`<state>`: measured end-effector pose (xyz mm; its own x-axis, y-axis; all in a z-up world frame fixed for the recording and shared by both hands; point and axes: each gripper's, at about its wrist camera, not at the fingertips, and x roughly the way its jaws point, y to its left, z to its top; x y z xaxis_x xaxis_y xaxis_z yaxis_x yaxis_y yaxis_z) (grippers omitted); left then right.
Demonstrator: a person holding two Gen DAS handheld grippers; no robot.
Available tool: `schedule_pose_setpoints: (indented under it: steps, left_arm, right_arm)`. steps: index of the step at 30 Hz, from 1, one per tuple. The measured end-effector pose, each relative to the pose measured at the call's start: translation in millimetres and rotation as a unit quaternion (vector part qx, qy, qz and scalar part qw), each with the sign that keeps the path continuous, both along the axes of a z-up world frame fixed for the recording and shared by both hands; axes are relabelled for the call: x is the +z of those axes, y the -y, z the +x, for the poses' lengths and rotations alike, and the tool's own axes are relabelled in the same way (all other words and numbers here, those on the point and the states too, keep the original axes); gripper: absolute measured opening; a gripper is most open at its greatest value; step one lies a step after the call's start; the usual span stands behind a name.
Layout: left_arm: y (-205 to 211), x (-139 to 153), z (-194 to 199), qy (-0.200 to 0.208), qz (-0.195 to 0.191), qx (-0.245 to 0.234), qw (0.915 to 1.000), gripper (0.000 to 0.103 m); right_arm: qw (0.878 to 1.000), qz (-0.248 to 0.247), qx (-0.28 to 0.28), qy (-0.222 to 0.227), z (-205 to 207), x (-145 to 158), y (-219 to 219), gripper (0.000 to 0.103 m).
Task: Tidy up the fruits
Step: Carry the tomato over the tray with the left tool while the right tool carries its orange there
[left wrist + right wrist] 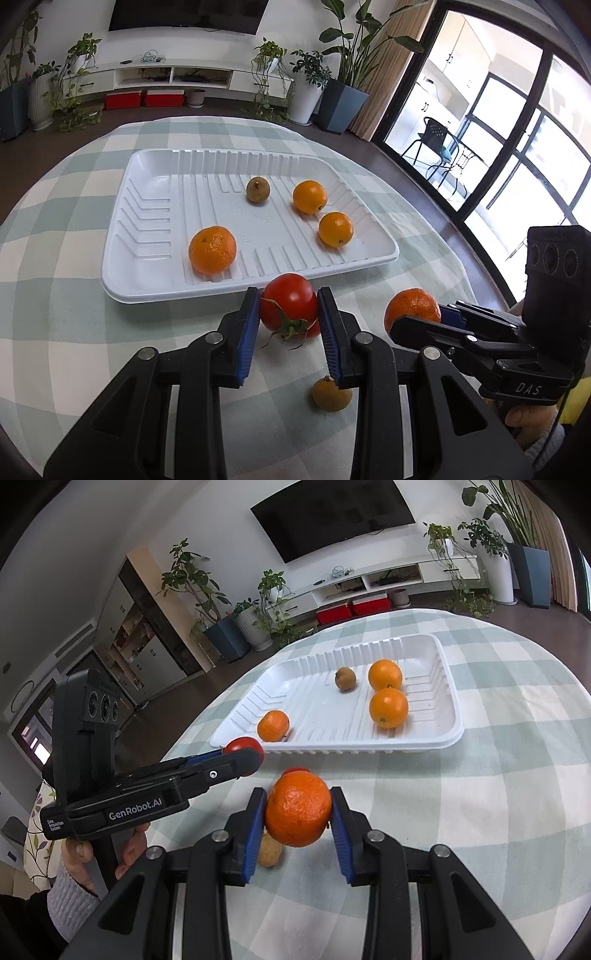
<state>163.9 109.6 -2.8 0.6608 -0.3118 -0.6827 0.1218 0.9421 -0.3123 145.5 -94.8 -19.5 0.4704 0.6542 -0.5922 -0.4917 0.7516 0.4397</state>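
A white tray (147, 280) lies on the checked table and holds a tangerine (212, 250), two smooth oranges (309, 196) (335, 229) and a small brown fruit (258, 189). My left gripper (289, 314) is shut on a red tomato (290, 301), held just in front of the tray's near rim. A second red tomato (313, 328) peeks out behind it on the cloth. My right gripper (298, 812) is shut on a tangerine (298, 806), held above the cloth. A small yellow-brown fruit (331, 396) lies on the cloth; it also shows in the right wrist view (270, 851).
The round table (498, 812) has a green and white checked cloth. The two grippers are close side by side in front of the tray (448, 734). Beyond the table are potted plants (306, 85), a TV shelf and a glass door at the right.
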Motion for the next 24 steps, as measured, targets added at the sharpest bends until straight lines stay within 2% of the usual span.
schedule_pose_setpoints:
  steps: [24]
  left_arm:
    - [-22, 10, 32, 0.002, 0.011, 0.029, 0.9995, 0.029]
  right_arm:
    - [1.000, -0.007, 0.012, 0.019, 45, 15, -23, 0.037]
